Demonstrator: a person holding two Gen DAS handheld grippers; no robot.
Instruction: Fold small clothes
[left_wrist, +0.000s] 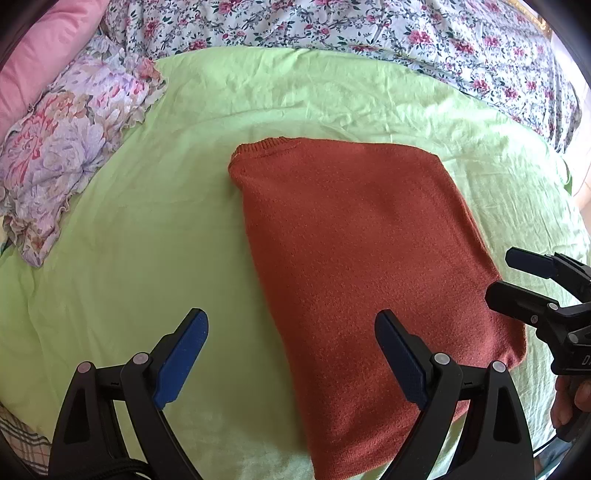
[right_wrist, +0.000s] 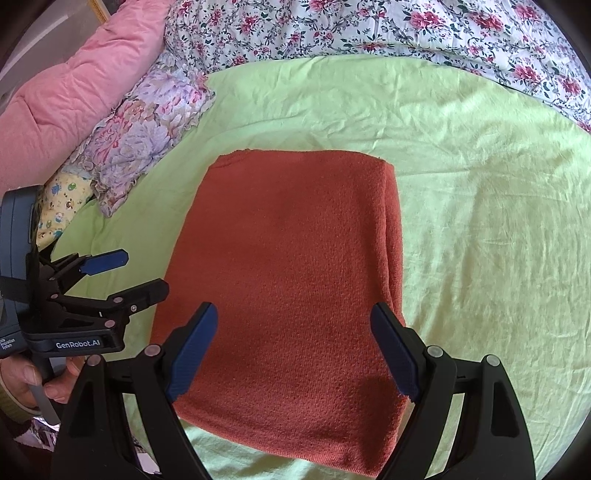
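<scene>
A rust-orange knitted garment (left_wrist: 351, 266) lies folded into a thick rectangle on the light green sheet (left_wrist: 129, 240). In the left wrist view my left gripper (left_wrist: 291, 325) hangs open just over the garment's near left edge, with nothing between its blue pads. My right gripper (left_wrist: 513, 277) shows at the right edge of that view, open, beside the garment's right side. In the right wrist view the garment (right_wrist: 291, 266) fills the middle, and my right gripper (right_wrist: 293, 321) stands open above its near end. My left gripper (right_wrist: 140, 273) appears there at the left, open and held by a hand (right_wrist: 40, 376).
A ruffled floral pillow (left_wrist: 70, 147) lies at the left on the green sheet (right_wrist: 480, 221). A pink quilt (right_wrist: 74, 96) sits behind it. A flowered blanket (left_wrist: 369, 29) runs along the far side. A child-print cloth (right_wrist: 62, 199) peeks out beside the floral pillow (right_wrist: 144, 136).
</scene>
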